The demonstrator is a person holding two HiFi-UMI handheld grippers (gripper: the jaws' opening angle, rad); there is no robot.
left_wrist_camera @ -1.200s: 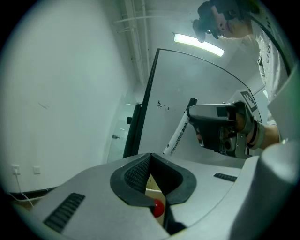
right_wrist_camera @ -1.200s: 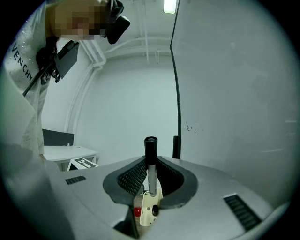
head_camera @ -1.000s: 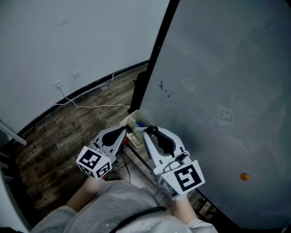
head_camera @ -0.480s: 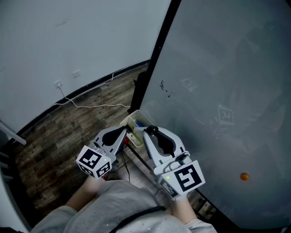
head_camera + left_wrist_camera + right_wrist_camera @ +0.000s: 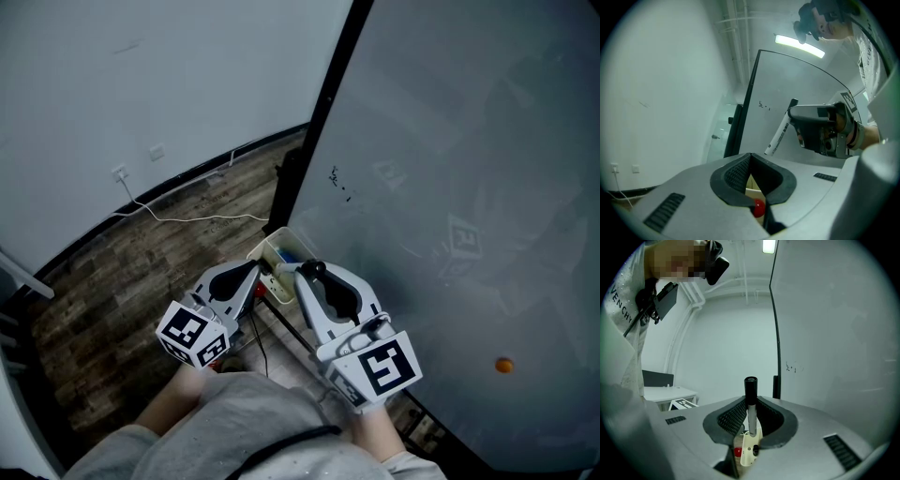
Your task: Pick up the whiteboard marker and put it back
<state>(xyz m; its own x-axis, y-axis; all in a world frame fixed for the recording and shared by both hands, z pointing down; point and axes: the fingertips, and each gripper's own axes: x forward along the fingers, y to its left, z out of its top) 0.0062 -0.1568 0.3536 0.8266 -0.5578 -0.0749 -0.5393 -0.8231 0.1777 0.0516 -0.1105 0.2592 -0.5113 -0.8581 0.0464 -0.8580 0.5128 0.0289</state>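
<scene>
Nearest me, my right gripper has not moved in the last second, jaws clamped on the upright whiteboard marker, left gripper closed on nothing beside it, so return is pending; beyond, possibly a tray sits below the whiteboard, path unobstructed.

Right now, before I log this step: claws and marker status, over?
Right claw shut on whiteboard marker. Left claw shut, empty. Tray just ahead, path looks open.
</scene>
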